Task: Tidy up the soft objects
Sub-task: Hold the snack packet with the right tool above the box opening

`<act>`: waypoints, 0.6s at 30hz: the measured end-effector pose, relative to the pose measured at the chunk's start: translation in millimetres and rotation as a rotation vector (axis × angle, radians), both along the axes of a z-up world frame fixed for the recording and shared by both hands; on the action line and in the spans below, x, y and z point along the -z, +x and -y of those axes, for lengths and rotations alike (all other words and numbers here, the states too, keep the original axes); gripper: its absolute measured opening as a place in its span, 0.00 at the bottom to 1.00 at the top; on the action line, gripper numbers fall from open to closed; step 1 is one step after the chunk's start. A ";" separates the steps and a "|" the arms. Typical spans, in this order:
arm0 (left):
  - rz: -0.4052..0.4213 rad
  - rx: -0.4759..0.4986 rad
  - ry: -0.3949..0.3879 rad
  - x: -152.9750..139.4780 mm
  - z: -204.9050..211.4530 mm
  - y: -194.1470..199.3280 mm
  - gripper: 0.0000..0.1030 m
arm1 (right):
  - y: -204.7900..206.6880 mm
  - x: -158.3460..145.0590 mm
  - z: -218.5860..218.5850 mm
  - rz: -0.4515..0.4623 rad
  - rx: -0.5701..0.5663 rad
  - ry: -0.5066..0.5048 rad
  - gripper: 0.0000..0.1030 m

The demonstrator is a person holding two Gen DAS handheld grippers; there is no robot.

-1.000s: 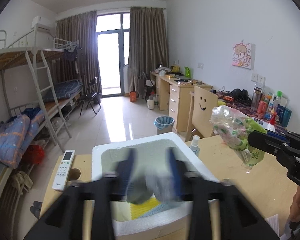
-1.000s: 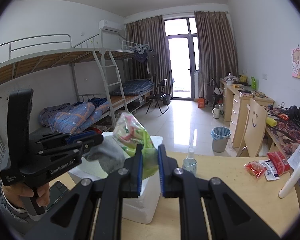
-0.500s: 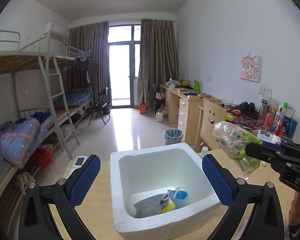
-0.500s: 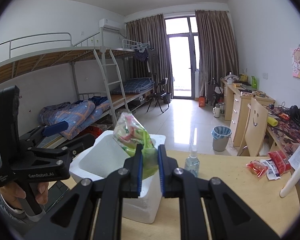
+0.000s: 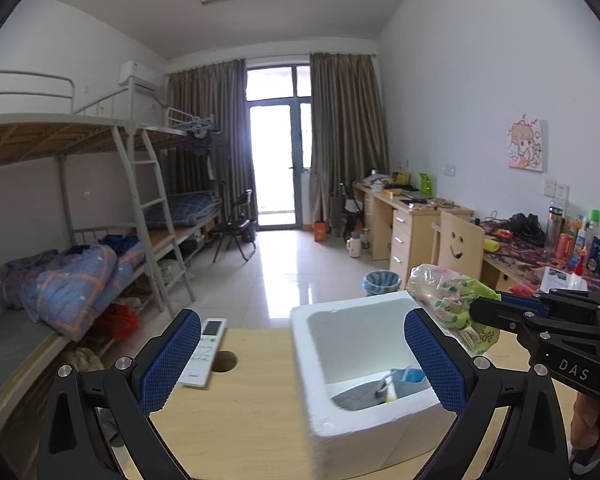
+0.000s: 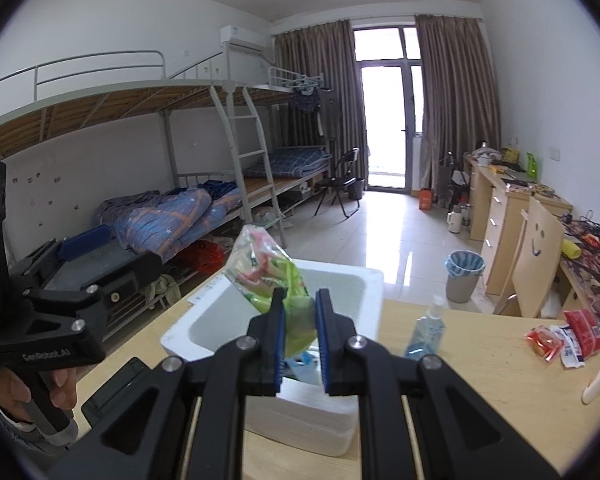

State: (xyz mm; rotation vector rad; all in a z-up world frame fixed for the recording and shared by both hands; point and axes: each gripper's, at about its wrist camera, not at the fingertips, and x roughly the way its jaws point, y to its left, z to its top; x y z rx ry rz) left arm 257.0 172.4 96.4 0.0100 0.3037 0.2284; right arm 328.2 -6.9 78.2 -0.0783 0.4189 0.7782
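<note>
A white foam box (image 5: 364, 376) stands on the wooden table; a grey cloth (image 5: 356, 394) and a blue item lie in it. My left gripper (image 5: 300, 360) is open and empty, held just left of and above the box. My right gripper (image 6: 300, 328) is shut on a green and pink plastic snack bag (image 6: 268, 276) and holds it over the box (image 6: 260, 320). The bag also shows in the left wrist view (image 5: 448, 300) at the box's right rim.
A white remote (image 5: 204, 350) lies by a hole in the table at the left. A spray bottle (image 6: 426, 330) and red snack packets (image 6: 564, 336) sit right of the box. A dark phone (image 6: 116, 388) lies at the left. Bunk beds and desks stand behind.
My left gripper opened and dropped the grey cloth into the box, then pulled back to the left. My right gripper has moved the bag over the box.
</note>
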 end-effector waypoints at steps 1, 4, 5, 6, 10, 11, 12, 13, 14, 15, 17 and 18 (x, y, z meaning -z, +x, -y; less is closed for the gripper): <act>0.000 -0.010 0.002 -0.3 -2.5 -2.5 0.99 | -0.5 -0.3 -2.4 -0.001 -0.006 0.000 0.17; 0.003 -0.033 -0.003 -0.1 -10.5 -7.5 0.99 | -3.9 -1.4 -10.2 -0.001 -0.030 -0.002 0.17; 0.004 -0.040 -0.006 -0.1 -12.9 -9.1 0.99 | -4.9 -1.7 -12.9 0.000 -0.036 -0.004 0.17; 0.007 -0.048 -0.007 -0.1 -15.3 -10.9 0.99 | -5.1 -1.7 -14.1 0.001 -0.040 -0.005 0.17; 0.008 -0.071 -0.007 -0.1 -20.7 -15.0 0.99 | -4.0 -1.6 -19.0 0.002 -0.048 -0.010 0.17; 0.009 -0.077 -0.003 -0.2 -21.1 -15.9 0.99 | -3.4 -1.1 -19.1 0.004 -0.044 -0.012 0.17; 0.010 -0.080 -0.001 -0.2 -21.6 -16.1 0.99 | -1.9 -0.3 -19.0 0.002 -0.040 -0.014 0.17; 0.012 -0.084 -0.003 -0.3 -22.2 -16.4 0.99 | -0.1 0.7 -18.5 -0.002 -0.033 -0.015 0.17; 0.012 -0.086 -0.005 0.2 -23.3 -17.2 0.99 | 1.5 1.5 -18.1 -0.003 -0.022 -0.016 0.17; 0.012 -0.086 -0.005 0.4 -23.5 -17.6 0.99 | 3.0 2.3 -17.8 -0.006 -0.019 -0.020 0.17; 0.013 -0.090 -0.005 0.5 -24.8 -17.6 0.99 | 5.6 3.4 -18.5 -0.012 -0.006 -0.023 0.17; 0.013 -0.089 -0.003 1.8 -23.9 -18.7 0.99 | 5.5 3.0 -20.4 -0.011 0.000 -0.027 0.17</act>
